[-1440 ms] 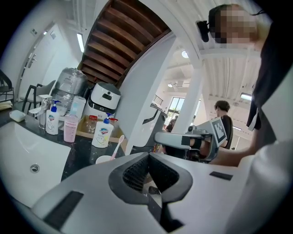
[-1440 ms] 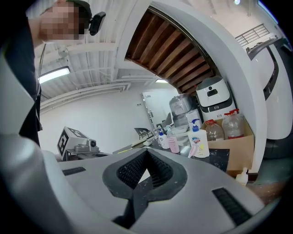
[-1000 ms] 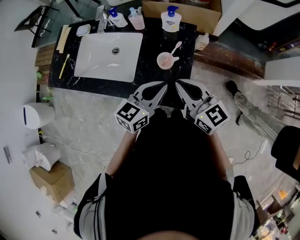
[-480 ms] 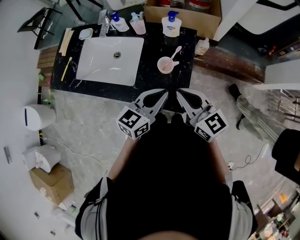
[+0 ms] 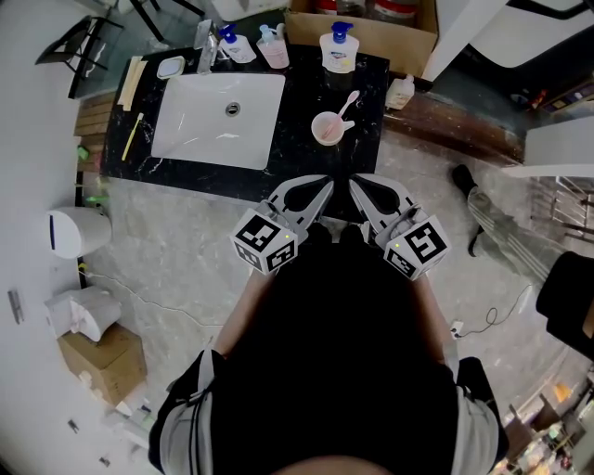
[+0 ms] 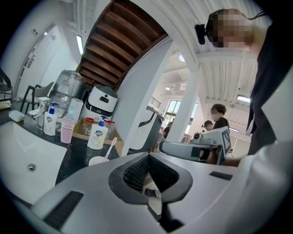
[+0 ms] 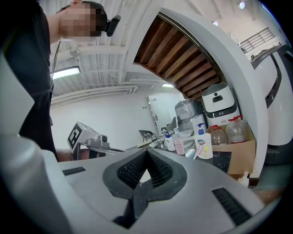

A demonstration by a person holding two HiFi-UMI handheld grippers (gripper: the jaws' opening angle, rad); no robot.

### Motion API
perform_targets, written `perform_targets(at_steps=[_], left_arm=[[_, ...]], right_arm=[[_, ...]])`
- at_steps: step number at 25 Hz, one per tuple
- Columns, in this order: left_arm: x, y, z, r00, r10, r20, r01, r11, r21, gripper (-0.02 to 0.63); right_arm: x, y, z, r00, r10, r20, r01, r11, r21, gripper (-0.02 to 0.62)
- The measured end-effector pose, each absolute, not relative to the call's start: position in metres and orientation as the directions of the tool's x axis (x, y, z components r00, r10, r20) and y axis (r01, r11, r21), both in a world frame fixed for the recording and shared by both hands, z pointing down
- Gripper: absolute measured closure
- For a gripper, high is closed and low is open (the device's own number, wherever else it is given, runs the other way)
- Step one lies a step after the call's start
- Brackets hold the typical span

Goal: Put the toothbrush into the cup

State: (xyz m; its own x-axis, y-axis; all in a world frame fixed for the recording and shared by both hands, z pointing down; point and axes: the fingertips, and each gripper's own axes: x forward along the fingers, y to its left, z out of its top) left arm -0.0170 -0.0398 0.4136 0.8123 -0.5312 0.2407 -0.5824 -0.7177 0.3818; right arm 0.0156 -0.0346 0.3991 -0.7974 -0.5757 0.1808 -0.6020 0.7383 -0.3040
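A pink cup stands on the black counter to the right of the sink, and a pink toothbrush stands in it, leaning to the right. The left gripper view shows the same cup and toothbrush far ahead. Both grippers hang close to the person's body, short of the counter's front edge. My left gripper is shut with nothing in it. My right gripper is shut and empty too, right beside it.
A white sink fills the counter's left half, with a faucet and pump bottles along the back. A thin yellow item lies left of the sink. An open cardboard box stands behind. A white bin stands on the floor at left.
The head view has shifted a little, so the counter sits slightly higher in frame. Both grippers stay shut near the body; the toothbrush stays in the cup.
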Motion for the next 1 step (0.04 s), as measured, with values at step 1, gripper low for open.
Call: perform_targets(at_steps=[1], left_arm=[[-0.0169,-0.0396,0.4139,0.813,-0.530,0.241,-0.582,-0.718,0.382,0.598]], right_arm=[[0.0154,-0.0346,0.3996,-0.797,-0.576,0.182,-0.602,0.738,-0.305,0.581]])
